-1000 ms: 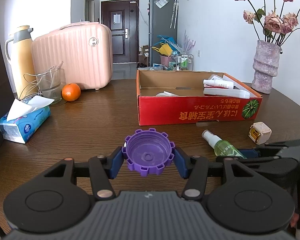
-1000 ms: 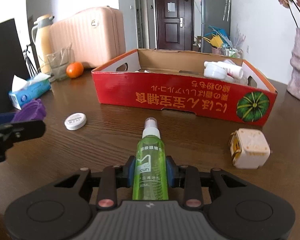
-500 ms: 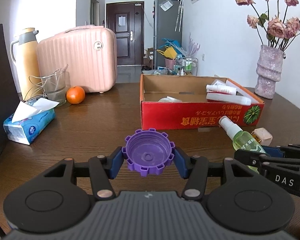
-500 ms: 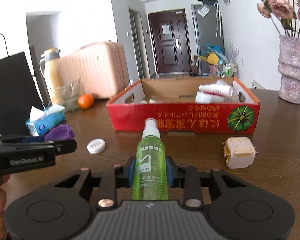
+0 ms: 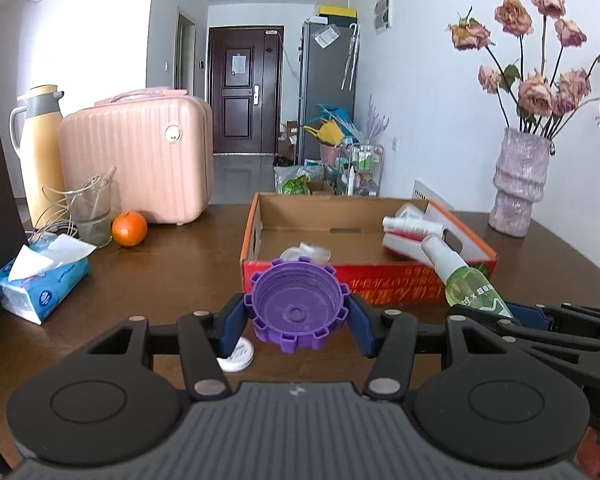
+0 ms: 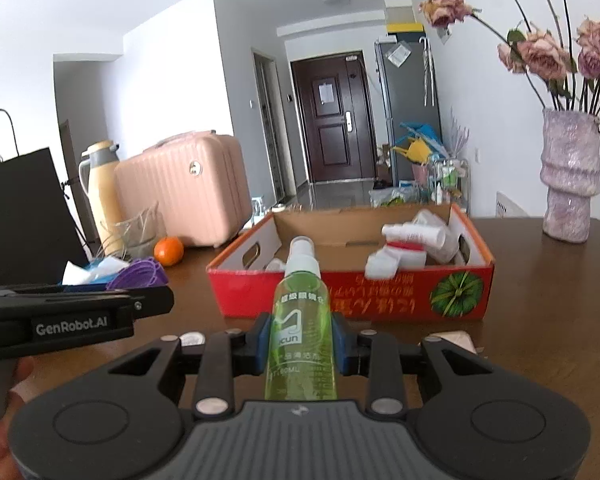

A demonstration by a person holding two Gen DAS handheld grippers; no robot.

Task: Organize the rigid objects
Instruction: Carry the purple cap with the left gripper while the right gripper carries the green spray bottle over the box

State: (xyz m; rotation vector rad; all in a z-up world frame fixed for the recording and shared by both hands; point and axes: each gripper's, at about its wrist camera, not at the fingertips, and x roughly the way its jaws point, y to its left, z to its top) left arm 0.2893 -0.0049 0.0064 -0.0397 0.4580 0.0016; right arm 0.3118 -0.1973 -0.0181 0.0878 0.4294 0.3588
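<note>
My left gripper [image 5: 298, 320] is shut on a purple toothed cap [image 5: 298, 306] and holds it above the table, just before the near wall of the red cardboard box [image 5: 364, 284]. My right gripper [image 6: 302, 344] is shut on a green spray bottle [image 6: 302, 320], nozzle pointing at the box [image 6: 352, 296]. The bottle [image 5: 464, 280] and right gripper show at the right of the left wrist view. The purple cap [image 6: 140, 274] and left gripper show at the left of the right wrist view. White bottles [image 6: 416, 236] lie inside the box.
A small white lid [image 5: 236, 356] and a beige cube [image 6: 454, 340] lie on the brown table [image 5: 172, 280]. At the left stand a tissue pack [image 5: 40, 284], an orange [image 5: 129, 229], a glass [image 5: 90, 216], a pink case [image 5: 140, 164] and a thermos [image 5: 40, 152]. A vase of flowers [image 6: 570, 180] stands at the right.
Both grippers have risen from the table and moved toward the red box, each still holding its object. The bottle came up off the tabletop.
</note>
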